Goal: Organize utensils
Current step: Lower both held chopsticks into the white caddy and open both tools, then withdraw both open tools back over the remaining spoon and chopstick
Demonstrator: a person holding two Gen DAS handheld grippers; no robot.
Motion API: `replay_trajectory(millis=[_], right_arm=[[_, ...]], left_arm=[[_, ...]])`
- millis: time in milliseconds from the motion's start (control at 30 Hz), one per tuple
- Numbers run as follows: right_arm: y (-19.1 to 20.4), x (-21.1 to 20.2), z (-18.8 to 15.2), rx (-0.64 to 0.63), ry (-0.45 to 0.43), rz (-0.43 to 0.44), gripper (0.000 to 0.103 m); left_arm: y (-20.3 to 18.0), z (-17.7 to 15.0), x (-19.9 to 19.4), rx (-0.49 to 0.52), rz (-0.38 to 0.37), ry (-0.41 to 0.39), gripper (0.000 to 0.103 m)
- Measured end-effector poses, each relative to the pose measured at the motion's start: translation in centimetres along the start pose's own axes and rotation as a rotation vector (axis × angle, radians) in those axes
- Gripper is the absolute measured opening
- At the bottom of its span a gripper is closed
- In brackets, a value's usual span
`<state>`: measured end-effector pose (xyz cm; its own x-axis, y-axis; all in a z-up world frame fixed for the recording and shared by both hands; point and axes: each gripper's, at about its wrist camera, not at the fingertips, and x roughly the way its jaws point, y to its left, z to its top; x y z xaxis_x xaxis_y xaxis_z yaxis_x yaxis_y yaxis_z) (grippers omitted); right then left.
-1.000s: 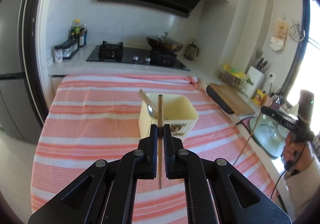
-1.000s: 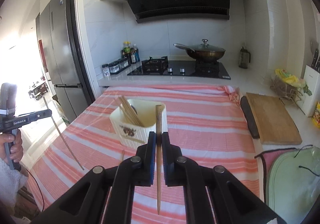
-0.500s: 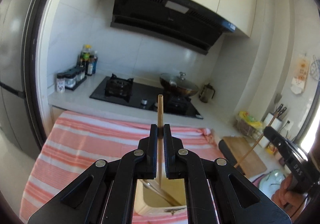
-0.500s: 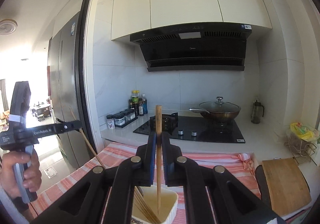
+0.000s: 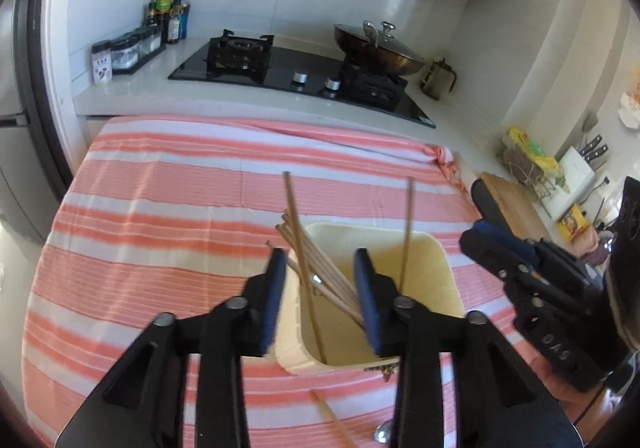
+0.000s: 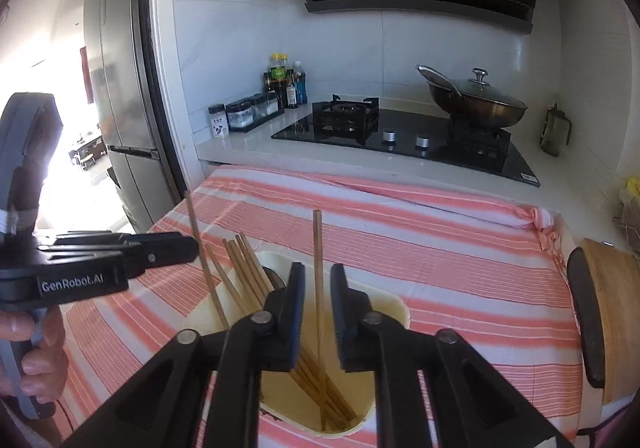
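A big table with a pink and white striped cloth [image 5: 168, 208] fills the middle of the kitchen. Behind it is a white counter with a black stove [image 5: 296, 68], and a pan with a lid [image 6: 476, 104] sits on the stove. A pale yellow box [image 5: 436, 268] stands on the cloth, and a bunch of wooden chopsticks [image 6: 248, 272] leans in it beside a metal spoon. The left gripper [image 5: 320, 284] hangs right over the box. Its jaws have just been opening and now stand spread apart, and a chopstick [image 5: 298, 244] stands loose between them with its low end down in the box. The right gripper [image 6: 317, 296] hangs over the box too. Its jaws have also just been opening and stand a little apart, and another chopstick [image 6: 318, 288] stands free in the gap, going down into the box. One more chopstick [image 5: 332, 420] lies on the cloth in front of the box.
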<state>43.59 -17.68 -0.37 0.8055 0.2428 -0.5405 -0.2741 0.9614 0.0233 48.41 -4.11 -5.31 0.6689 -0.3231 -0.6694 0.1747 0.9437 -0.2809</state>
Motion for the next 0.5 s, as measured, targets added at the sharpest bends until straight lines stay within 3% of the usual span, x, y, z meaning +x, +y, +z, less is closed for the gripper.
replay_trajectory(millis=[33, 100, 233, 367, 500], right_arm=[[-0.1, -1.2, -0.1, 0.01, -0.025, 0.001, 0.032], [-0.3, -4.1, -0.4, 0.02, -0.066, -0.005, 0.036], [-1.6, -9.4, -3.9, 0.019, -0.049, -0.021, 0.044], [-3.1, -11.9, -12.8, 0.048, 0.036, -0.087, 0.047], [-4.1, -13.0, -22.6, 0.175, 0.155, -0.138, 0.047]], left_arm=[[0.2, -0.4, -0.8, 0.011, 0.007, -0.01, 0.06], [0.7, -1.6, -2.5, 0.043, 0.013, -0.005, 0.064], [2.0, -7.1, -4.9, 0.076, 0.023, 0.063, 0.083], [2.6, -15.9, -4.9, 0.029, 0.037, 0.152, 0.086], [1.1, -22.5, -4.9, 0.002, 0.049, 0.159, 0.086]])
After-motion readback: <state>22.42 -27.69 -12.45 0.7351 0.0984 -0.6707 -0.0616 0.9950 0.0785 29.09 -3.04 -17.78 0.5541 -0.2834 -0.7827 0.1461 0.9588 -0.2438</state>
